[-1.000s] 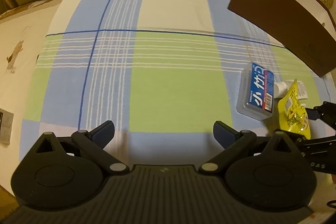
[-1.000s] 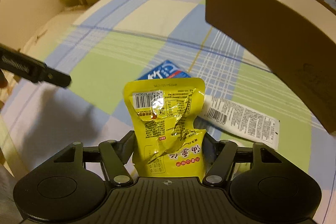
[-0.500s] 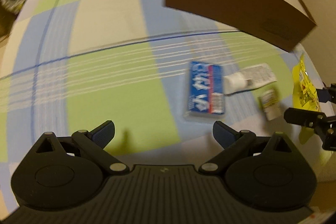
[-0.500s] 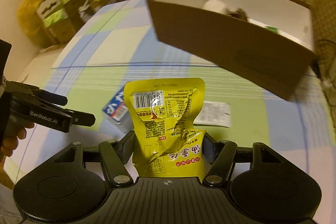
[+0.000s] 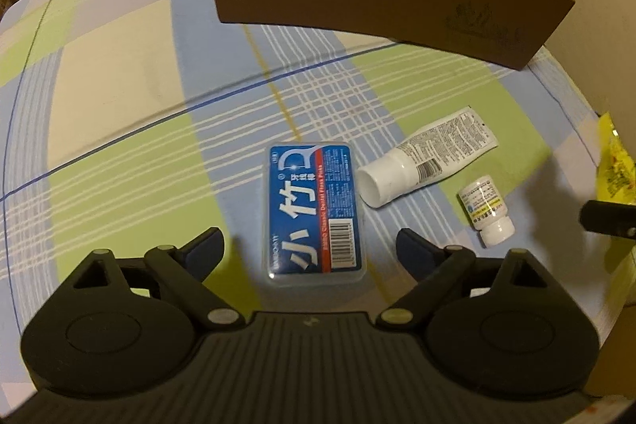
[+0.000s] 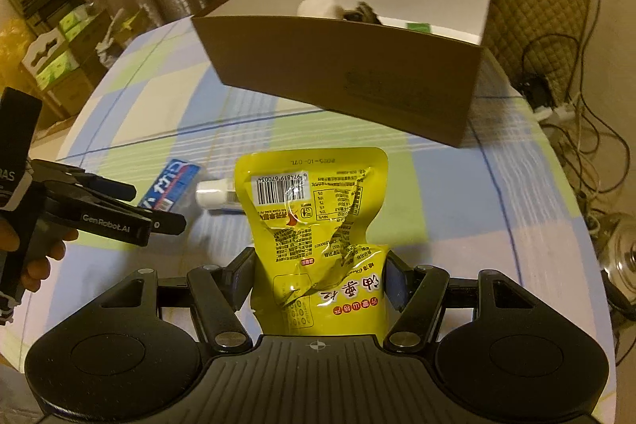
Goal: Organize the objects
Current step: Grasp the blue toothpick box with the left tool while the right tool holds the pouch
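The right gripper (image 6: 320, 277) has its jaws clamped on a yellow pouch (image 6: 314, 225) at frame centre. The left gripper (image 5: 308, 245) hovers, jaws wide apart, over a floss box (image 5: 314, 213) on the checked surface (image 5: 119, 106). A brown box (image 6: 342, 74) sits beyond, at upper centre.

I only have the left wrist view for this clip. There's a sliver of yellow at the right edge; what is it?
Observer: A yellow snack pouch, clamped in the right tongs.
Operator: Is the brown box empty?
Observer: No. The right wrist view looks into the brown box and shows a white roll inside.
Operator: And my own tongs?
Observer: The left tongs hang open above the blue floss box, holding nothing.
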The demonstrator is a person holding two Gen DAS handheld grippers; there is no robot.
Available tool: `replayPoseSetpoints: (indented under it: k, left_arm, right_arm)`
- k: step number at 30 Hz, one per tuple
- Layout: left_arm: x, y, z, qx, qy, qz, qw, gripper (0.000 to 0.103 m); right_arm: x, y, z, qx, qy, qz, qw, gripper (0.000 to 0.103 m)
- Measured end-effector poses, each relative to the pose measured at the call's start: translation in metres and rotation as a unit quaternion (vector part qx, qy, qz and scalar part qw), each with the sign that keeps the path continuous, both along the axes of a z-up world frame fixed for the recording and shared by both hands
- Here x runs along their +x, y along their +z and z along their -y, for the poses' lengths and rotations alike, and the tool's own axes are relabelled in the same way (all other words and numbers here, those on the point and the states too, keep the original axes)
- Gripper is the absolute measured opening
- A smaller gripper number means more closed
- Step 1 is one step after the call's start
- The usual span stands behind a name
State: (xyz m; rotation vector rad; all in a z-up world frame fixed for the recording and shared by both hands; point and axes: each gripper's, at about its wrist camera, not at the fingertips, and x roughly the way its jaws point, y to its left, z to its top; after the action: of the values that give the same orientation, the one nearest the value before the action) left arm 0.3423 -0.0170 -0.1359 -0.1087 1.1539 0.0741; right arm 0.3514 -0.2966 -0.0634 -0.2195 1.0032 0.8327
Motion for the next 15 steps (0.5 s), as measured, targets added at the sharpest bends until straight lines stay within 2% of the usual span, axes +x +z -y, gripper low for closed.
replayPoseSetpoints:
  k: [3, 6, 8, 9, 15]
  left_arm:
    - [0.004, -0.005, 0.002, 0.008, -0.008, -0.005, 0.9999, 0.084]
    - [0.007, -0.009, 0.001, 0.011, -0.010, -0.006, 0.9999, 0.071]
    - [0.007, -0.011, 0.000, 0.007, -0.008, -0.009, 0.9999, 0.055]
    - [0.006, -0.011, -0.002, 0.004, -0.007, -0.010, 0.9999, 0.052]
    - [-0.011, -0.012, -0.012, 0.006, 0.025, -0.004, 0.9997, 0.052]
  right_arm:
    - [0.003, -0.001, 0.004, 0.000, -0.007, -0.002, 1.000, 0.062]
    - [0.006, -0.003, 0.008, 0.000, -0.009, -0.003, 1.000, 0.062]
    - [0.007, -0.004, 0.011, 0.000, -0.009, -0.004, 1.000, 0.062]
    - [0.007, -0.004, 0.012, 0.000, -0.009, -0.005, 1.000, 0.062]
    - [0.009, -0.006, 0.014, 0.001, -0.004, -0.007, 1.000, 0.062]
